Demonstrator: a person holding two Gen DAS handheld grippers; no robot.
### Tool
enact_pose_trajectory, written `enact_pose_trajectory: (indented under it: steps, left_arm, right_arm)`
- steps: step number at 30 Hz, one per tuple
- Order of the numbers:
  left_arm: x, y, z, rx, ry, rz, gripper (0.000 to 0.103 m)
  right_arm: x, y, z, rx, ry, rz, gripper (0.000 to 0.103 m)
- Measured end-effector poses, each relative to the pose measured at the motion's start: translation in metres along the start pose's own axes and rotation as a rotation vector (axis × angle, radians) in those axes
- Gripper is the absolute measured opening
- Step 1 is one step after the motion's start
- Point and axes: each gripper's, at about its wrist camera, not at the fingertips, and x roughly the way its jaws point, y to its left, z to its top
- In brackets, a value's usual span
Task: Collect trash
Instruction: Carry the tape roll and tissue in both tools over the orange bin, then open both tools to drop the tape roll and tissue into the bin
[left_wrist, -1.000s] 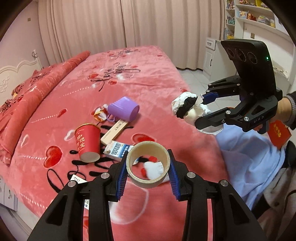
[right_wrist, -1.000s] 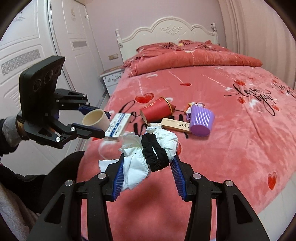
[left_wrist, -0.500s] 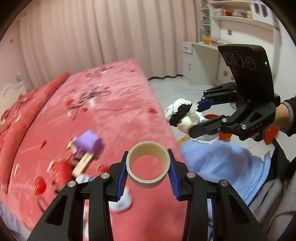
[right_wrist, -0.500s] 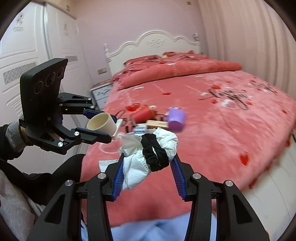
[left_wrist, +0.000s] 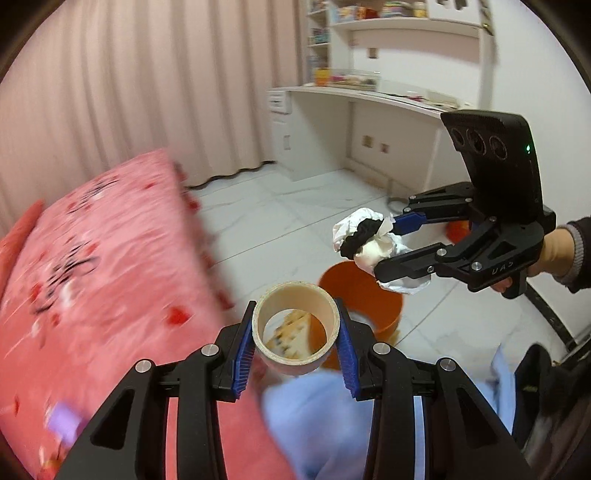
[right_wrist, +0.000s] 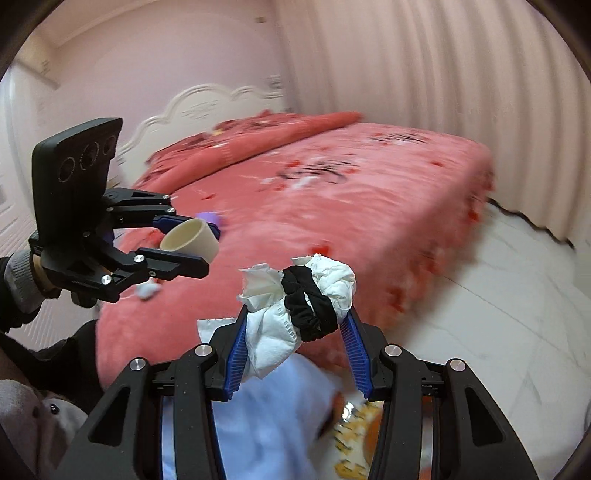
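Empty cardboard tape roll sits bottom center, opening facing us. White tissue wad wrapped with a black scrunchie, right of center. Orange bin below, probably holding wrappers.

Orange bin open-topped beside bed, bare floor beyond

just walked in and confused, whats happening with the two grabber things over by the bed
A person is collecting trash with a handheld gripper in each hand. The left gripper is clamped on an empty tape roll core. The right gripper grips a wad of white tissue with a black scrunchie. Both are held in the air beside the pink bed, near an orange bin on the floor.
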Motion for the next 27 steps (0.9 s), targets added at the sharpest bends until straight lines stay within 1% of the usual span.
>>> enact_pose_trajectory:
  steps: [3, 6, 10, 15, 19, 21, 23, 27]
  left_arm:
    - [0.035, -0.013, 0.019, 0.031, 0.001, -0.073, 0.041]
    - [0.063, -0.022, 0.029, 0.053, 0.008, -0.127, 0.041]
    - [0.094, -0.031, 0.040, 0.056, 0.028, -0.180, 0.041]
    - [0.130, -0.039, 0.044, 0.039, 0.070, -0.223, 0.041]
    - [0.157, -0.050, 0.047, 0.055, 0.107, -0.249, 0.041]
    - [0.166, -0.052, 0.051, 0.047, 0.119, -0.266, 0.041]
    - [0.174, -0.053, 0.052, 0.038, 0.127, -0.274, 0.041]
    - [0.188, -0.054, 0.052, 0.043, 0.151, -0.274, 0.041]
  right_arm:
    - [-0.015, -0.031, -0.014, 0.055, -0.002, -0.051, 0.047]
    - [-0.025, -0.060, -0.031, 0.103, 0.006, -0.099, 0.047]
    - [-0.030, -0.093, -0.051, 0.157, 0.029, -0.146, 0.047]
    - [-0.028, -0.134, -0.077, 0.231, 0.054, -0.198, 0.047]
    - [-0.019, -0.151, -0.087, 0.274, 0.063, -0.211, 0.047]
    - [-0.014, -0.156, -0.093, 0.280, 0.072, -0.213, 0.047]
    - [-0.006, -0.162, -0.098, 0.278, 0.083, -0.217, 0.047]
    - [0.008, -0.176, -0.107, 0.318, 0.096, -0.220, 0.048]
